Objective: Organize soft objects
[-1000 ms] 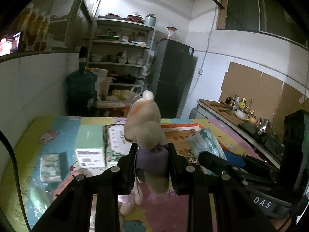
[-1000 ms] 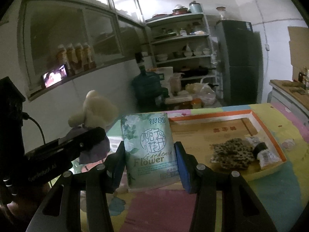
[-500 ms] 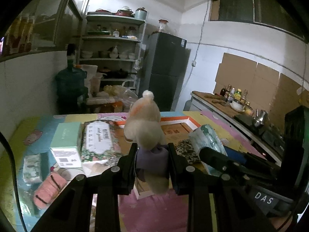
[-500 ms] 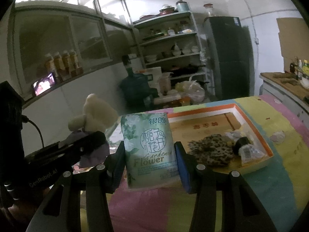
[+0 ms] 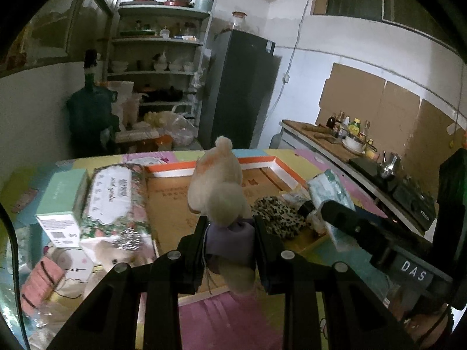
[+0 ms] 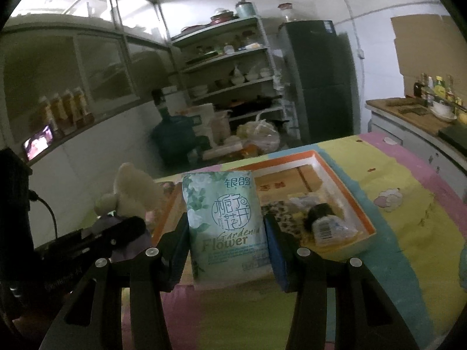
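Observation:
My left gripper [image 5: 229,230] is shut on a cream plush toy [image 5: 219,183] in a purple skirt and holds it upright over the near edge of the orange-rimmed cardboard tray [image 5: 262,162]. My right gripper [image 6: 224,233] is shut on a pale green tissue pack [image 6: 224,218] printed "Gardenia Flower", held upright before the same tray [image 6: 344,189]. The plush toy [image 6: 131,189] shows at the left of the right wrist view. The tissue pack [image 5: 329,192] shows at the right of the left wrist view. A leopard-print soft item [image 5: 277,215] lies in the tray.
A floral tissue pack [image 5: 116,198], a mint box [image 5: 62,201], another plush [image 5: 108,253] and a pink item [image 5: 41,280] lie left of the tray. A small bottle [image 6: 324,224] lies in the tray. The colourful table cloth [image 6: 408,218] spreads to the right.
Both grippers have moved forward and to the right toward the tray, each still holding its object. The tray now sits closer and more central in both views.

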`<state>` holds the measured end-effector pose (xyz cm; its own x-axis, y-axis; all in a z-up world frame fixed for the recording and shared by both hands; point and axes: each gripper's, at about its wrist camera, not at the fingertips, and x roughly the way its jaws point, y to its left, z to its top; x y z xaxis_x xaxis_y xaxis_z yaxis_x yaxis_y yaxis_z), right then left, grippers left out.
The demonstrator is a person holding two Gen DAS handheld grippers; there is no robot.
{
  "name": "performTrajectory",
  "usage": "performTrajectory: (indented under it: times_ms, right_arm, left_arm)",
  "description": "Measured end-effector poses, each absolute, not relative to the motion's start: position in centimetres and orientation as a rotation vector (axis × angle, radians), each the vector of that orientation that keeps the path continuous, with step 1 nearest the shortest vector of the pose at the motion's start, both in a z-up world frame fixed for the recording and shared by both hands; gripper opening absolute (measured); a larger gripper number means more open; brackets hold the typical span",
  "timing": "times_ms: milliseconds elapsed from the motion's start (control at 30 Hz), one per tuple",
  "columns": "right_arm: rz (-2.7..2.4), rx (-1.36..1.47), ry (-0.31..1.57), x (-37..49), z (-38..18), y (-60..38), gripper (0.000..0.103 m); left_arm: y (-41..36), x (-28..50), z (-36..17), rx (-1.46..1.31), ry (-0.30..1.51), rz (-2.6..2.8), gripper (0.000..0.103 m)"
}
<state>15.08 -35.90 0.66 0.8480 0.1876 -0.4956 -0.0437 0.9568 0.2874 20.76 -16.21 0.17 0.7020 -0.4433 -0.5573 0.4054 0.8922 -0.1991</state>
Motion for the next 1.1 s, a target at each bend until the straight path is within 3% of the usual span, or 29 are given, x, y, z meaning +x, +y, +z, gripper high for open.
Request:
performTrajectory:
  times_ms: [1100]
  right_arm:
    - [0.072, 0.227, 0.663, 23.2, -4.0, -38.0, 0.05]
  left_arm:
    - [-20.4, 26.2, -5.2, -0.046, 0.799, -0.466, 0.03]
